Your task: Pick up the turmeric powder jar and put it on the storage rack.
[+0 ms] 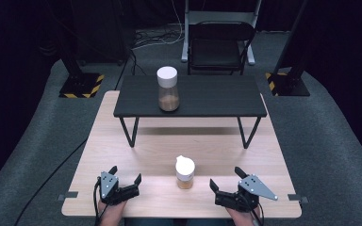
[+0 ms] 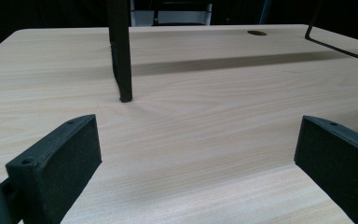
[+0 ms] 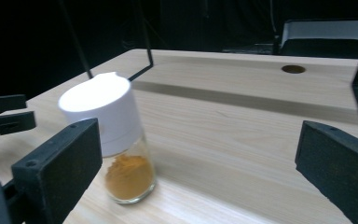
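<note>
High view: we see both grippers resting near the front edge of the pale wooden table, one at each side of a small glass spice jar with a white cap and orange powder.
Left gripper: we hold its jaws spread wide, with nothing between them and touching nothing.
Right gripper: we hold its jaws spread wide too, empty, apart from the jar.
Small jar: it stands upright between the two grippers, nearer the right one; in the right gripper view it sits just beyond the left jaw.
Black shelf on wire legs: it spans the table's far half and carries a taller white-capped glass jar.
Open room: we have bare wood between the shelf's legs and the front edge.
</note>
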Demonstrator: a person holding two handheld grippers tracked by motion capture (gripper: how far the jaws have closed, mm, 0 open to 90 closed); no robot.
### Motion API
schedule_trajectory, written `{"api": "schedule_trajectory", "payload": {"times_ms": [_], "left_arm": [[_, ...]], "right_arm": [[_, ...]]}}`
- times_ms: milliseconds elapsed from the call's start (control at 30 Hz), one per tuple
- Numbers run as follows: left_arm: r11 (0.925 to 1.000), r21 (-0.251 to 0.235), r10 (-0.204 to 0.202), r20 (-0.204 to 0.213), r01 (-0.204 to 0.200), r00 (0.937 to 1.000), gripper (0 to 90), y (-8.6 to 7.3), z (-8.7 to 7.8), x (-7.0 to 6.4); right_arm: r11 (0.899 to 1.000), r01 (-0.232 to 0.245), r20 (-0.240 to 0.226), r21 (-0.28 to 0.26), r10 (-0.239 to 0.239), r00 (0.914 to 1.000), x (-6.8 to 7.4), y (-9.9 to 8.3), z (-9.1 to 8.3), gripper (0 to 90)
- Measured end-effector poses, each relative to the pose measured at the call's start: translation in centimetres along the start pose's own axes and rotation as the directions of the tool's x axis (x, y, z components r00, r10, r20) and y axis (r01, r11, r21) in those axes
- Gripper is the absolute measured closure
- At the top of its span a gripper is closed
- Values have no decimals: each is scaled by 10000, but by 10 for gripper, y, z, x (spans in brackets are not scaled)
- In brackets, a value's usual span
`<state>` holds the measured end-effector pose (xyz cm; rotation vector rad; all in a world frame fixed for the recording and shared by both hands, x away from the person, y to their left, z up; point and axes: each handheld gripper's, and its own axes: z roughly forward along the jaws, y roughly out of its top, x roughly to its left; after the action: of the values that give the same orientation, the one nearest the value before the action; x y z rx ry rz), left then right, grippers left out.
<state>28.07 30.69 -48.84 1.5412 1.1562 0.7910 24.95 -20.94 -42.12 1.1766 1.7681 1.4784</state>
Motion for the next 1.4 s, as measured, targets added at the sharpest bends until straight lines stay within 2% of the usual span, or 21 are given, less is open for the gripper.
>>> {"api": "schedule_trajectory", "payload": {"times_ms": [200, 400, 467, 533, 633, 800, 967, 1133, 1267, 1400], "left_arm": [[10000, -27, 45, -36, -45, 10000, 0, 0, 0, -1], [10000, -28, 18, -106, -18, 9999, 0, 0, 0, -2], [10000, -36, 23, -110, -23, 9999, 0, -1, 0, -2], [10000, -45, 41, -105, -42, 9999, 0, -1, 0, -2], [10000, -56, 76, -112, -77, 9999, 0, -1, 0, -3], [9999, -75, 84, -102, -85, 9999, 1, -1, -1, -3], [9998, -9, 184, -174, -184, 9997, 2, 0, 0, -5], [10000, 2, 95, -173, -95, 9998, 2, 0, 0, -4], [9999, -36, 107, -154, -108, 9998, 2, -1, 0, -4], [10000, -4, 99, -133, -99, 9999, 2, 0, 0, -3]], "right_arm": [[9999, 155, -253, 65, -153, 9996, 11, 1, 6, 0], [9984, 527, -574, 184, -516, 9970, 24, 3, 13, 0], [9976, 669, -580, 187, -657, 9962, 29, 3, 15, 0], [9975, 690, -391, 120, -685, 9969, 36, 2, 17, 0], [9986, 500, -228, 183, -496, 9985, 42, 2, 21, 0], [9988, 364, -147, 315, -359, 9992, 46, 3, 29, 0], [9985, 450, -56, 327, -448, 9990, 50, 4, 36, 1], [9986, 306, -160, 440, -299, 9994, 52, 6, 47, 3], [9942, 729, -278, 786, -709, 9971, 56, 13, 59, 2], [9942, 571, -340, 914, -542, 9979, 54, 17, 69, 3]]}}
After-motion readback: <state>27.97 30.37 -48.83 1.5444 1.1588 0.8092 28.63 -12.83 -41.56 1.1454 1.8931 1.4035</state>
